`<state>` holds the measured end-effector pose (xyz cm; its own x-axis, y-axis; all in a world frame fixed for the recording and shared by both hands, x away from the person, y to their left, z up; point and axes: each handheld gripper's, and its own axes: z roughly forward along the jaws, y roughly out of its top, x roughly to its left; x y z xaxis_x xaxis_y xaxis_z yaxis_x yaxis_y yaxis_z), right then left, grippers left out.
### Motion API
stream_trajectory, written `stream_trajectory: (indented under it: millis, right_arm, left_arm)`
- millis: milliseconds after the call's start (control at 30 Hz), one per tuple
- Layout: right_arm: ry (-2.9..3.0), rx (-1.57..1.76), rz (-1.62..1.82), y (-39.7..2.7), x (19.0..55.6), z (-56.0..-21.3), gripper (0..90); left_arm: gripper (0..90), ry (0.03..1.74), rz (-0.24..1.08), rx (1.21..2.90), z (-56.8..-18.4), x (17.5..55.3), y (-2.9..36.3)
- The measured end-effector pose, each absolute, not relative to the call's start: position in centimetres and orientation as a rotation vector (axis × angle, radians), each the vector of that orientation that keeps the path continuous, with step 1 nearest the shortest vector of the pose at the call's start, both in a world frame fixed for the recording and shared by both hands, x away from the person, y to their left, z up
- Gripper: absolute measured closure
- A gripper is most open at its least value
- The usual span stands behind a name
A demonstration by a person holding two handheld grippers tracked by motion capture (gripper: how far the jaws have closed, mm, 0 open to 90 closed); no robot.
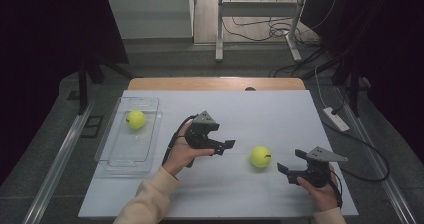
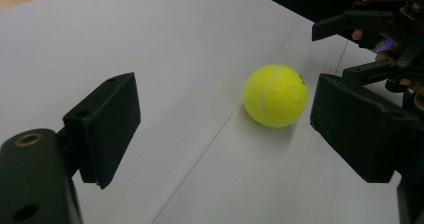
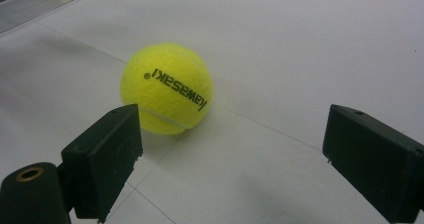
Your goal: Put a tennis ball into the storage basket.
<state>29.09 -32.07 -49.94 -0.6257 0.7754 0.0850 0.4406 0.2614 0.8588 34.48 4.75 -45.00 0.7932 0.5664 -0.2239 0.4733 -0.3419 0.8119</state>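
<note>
Done: I judge one ball (image 1: 135, 119) already in the clear tray (image 1: 116, 156), left of frame.
Left: second ball (image 1: 260, 156) on table (image 1: 280, 114), lower centre.
Left gripper (image 1: 226, 147): spread, empty.
Right gripper (image 1: 291, 161): spread, empty, beside it.

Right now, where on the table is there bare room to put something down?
The far stretch of the white table, beyond both grippers, is bare, as is the near edge between the forearms. It is crowded mid-table, where the left gripper and right gripper flank the loose tennis ball. The clear tray holding another ball takes the left side.
</note>
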Motion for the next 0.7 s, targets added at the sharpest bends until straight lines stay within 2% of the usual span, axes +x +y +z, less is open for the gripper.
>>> stream_trajectory:
  millis: [700]
  right_arm:
    - [2.184,1.108,1.307,-32.1,29.1,-49.9,8.8]
  left_arm:
    - [13.5,0.779,0.085,2.009,-45.4,34.8,3.4]
